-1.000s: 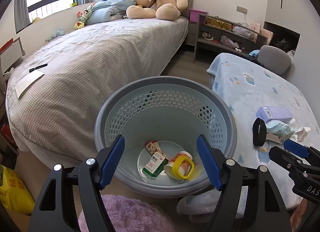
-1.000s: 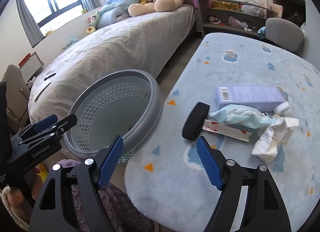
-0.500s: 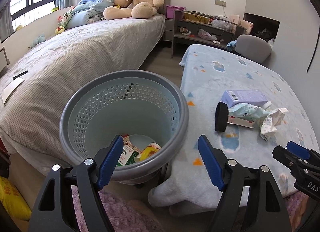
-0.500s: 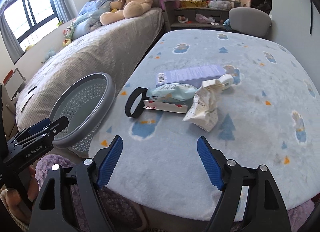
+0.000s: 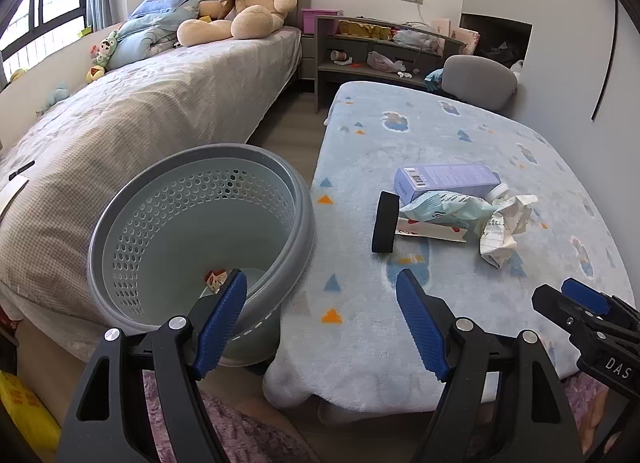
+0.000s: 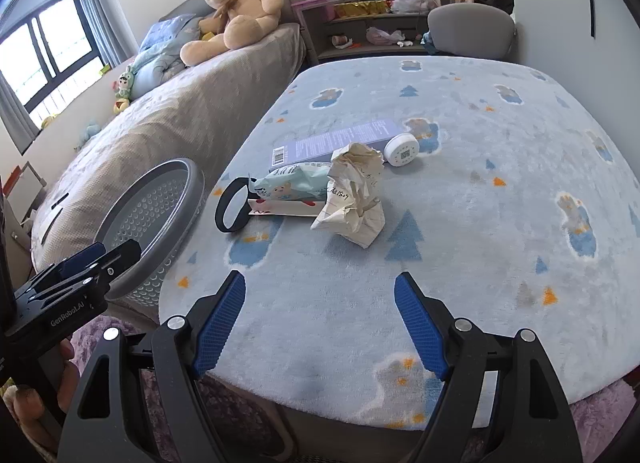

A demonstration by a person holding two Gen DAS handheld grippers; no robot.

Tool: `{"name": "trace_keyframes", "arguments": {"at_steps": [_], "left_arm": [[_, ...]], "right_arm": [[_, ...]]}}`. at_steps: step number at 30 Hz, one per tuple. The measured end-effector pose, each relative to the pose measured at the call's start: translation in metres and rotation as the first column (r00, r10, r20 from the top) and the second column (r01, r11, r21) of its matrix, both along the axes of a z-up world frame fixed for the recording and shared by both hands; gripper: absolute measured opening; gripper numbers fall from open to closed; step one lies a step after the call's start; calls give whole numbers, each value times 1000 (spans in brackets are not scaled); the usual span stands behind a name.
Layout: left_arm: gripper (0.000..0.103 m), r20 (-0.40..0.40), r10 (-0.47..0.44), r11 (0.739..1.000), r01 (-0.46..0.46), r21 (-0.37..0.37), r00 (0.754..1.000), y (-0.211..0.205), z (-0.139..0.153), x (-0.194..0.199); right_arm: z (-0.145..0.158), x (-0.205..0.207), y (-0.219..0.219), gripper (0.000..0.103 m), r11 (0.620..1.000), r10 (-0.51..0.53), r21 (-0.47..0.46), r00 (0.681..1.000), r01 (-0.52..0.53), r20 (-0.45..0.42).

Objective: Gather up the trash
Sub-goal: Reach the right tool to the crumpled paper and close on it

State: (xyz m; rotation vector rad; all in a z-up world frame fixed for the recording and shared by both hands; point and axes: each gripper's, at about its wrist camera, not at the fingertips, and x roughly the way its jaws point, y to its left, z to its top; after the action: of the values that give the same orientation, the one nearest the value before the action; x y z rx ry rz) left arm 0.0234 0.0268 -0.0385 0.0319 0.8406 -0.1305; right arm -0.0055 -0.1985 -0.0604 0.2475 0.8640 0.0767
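On the blanket-covered surface (image 6: pixel 460 191), a cluster of trash sits left of centre: crumpled paper (image 6: pixel 354 199), a pale blue wrapper (image 6: pixel 294 185) touching it at 9 o'clock, a flat white card (image 6: pixel 280 208) under the wrapper, a lavender box (image 6: pixel 336 141) behind at 12 o'clock, and a small white round container (image 6: pixel 402 149) at the box's right end. A black band (image 6: pixel 230 209) stands on edge at the card's left end.

Grey perforated basket (image 5: pixel 192 247) just beside the surface's left edge, between it and the bed (image 5: pixel 140 115); some packaging visible at its bottom.

Left gripper (image 5: pixel 322 319): jaws wide apart, nothing between them, straddling basket rim and surface edge. Right gripper (image 6: pixel 320 321): jaws apart, empty, over the surface's near edge, crumpled paper at 12 o'clock, well apart.
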Motion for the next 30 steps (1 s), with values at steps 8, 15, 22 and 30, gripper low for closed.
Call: {"name": "trace_keyframes", "arguments": {"at_steps": [8, 15, 22, 30], "left_arm": [[74, 1, -9, 1000, 9, 5, 1000, -14, -1, 2], [74, -4, -14, 1000, 14, 1, 1000, -16, -4, 12], [74, -9, -20, 1000, 20, 0, 1000, -15, -9, 26], [74, 0, -23, 1000, 23, 7, 1000, -13, -13, 45]], "right_arm": [[-1, -1, -15, 76, 1000, -21, 10, 1000, 21, 4], [-4, 6, -23, 77, 999, -39, 2, 999, 39, -6], [-7, 18, -23, 77, 999, -52, -10, 999, 52, -12], [-11, 33, -21, 77, 998, -59, -33, 998, 58, -17]]}}
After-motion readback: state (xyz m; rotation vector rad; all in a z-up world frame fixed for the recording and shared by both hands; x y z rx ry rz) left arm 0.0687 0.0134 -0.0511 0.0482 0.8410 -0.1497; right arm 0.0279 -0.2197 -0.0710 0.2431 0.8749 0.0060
